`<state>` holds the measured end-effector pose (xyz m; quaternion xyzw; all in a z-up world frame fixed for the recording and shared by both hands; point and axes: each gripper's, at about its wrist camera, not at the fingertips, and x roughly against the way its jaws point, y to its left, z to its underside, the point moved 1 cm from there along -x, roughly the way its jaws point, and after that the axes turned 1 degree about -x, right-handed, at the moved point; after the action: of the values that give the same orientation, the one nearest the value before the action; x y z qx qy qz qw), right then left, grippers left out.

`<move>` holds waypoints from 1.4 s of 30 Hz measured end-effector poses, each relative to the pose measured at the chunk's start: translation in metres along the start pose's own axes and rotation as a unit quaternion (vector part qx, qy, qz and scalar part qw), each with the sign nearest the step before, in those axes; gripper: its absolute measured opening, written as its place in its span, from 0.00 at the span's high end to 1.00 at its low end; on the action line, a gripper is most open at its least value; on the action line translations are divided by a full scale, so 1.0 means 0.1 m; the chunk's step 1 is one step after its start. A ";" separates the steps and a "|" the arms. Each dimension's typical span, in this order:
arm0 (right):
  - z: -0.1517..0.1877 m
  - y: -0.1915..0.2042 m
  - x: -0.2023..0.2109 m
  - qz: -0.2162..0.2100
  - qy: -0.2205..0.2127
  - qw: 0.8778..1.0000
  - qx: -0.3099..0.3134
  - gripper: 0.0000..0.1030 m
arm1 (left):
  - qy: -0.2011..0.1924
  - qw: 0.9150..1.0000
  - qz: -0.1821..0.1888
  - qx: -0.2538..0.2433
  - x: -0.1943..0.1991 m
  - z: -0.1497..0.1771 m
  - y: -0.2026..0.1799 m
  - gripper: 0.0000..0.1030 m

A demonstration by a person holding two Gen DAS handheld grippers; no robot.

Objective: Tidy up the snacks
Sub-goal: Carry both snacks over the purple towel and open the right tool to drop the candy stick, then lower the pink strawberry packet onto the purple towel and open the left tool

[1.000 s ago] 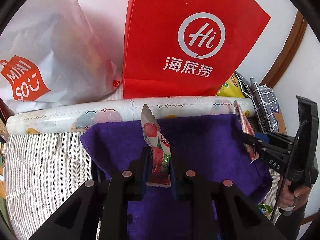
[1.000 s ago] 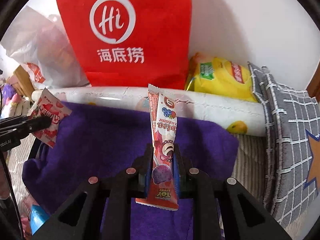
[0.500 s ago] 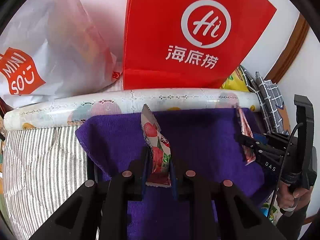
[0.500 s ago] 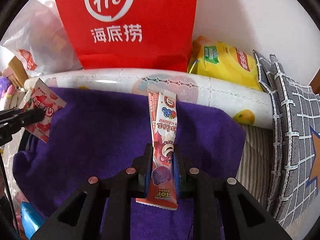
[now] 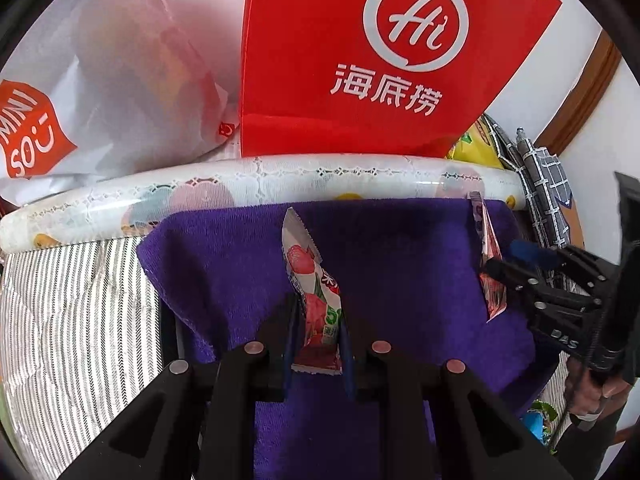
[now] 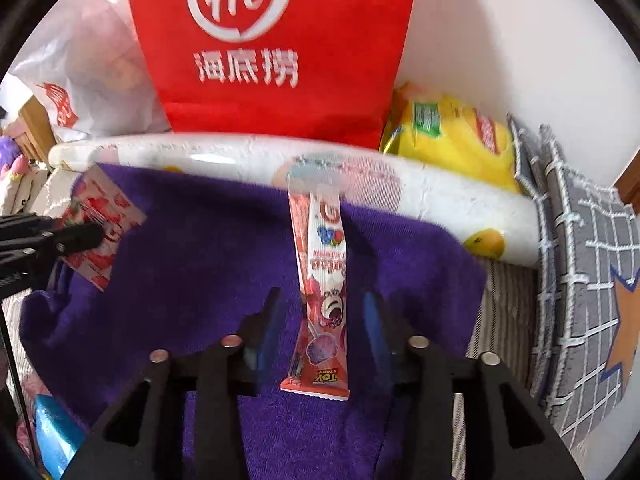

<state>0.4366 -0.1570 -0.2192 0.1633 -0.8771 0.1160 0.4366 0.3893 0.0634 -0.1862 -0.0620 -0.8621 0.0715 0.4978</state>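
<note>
The lollipop packet is lying lengthwise between the fingers of the right tool, its printed end nearest the camera and its far end reaching toward the roll. The jaws have just been opening; the blue pads are standing clear of the packet on both sides, so the right tool is open and gripping nothing. The packet is sitting over the purple towel, which is spreading ahead of and beneath the tool.

The strawberry sachet is standing upright in the left tool, whose jaws are closed on its lower half; its crimped top is tilting away from the camera. The same towel is lying below and ahead of this tool.

Beyond the towel, ahead of both tools, the patterned roll is lying crosswise. Behind it a red bag is standing against the wall, with a white bag to its left and a yellow chip bag to its right. A grey checked cushion is leaning at the far right of the right tool. A striped cover is showing left of the left tool.
</note>
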 end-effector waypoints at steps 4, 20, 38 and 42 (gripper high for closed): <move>-0.03 -0.04 0.14 0.001 -0.018 1.000 -0.004 0.43 | 0.005 1.000 -0.007 -0.004 -0.02 0.01 -0.02 0.82; -0.06 -0.14 0.48 -0.020 -0.040 0.998 -0.034 0.33 | 0.007 1.000 -0.014 -0.016 0.02 0.00 -0.05 0.70; -0.09 -0.04 0.90 -0.033 -0.070 0.996 -0.042 0.26 | -0.063 0.996 -0.048 -0.049 0.48 -0.04 -0.23 0.27; -0.05 -0.03 1.14 -0.006 -0.104 0.993 -0.046 0.17 | -0.070 0.994 -0.068 -0.045 0.58 -0.06 -0.25 0.24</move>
<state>0.3769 -0.1796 -0.1249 0.1589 -0.9213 0.0551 0.3505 0.3643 0.0497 -0.1292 -0.0208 -0.8996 0.0030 0.4362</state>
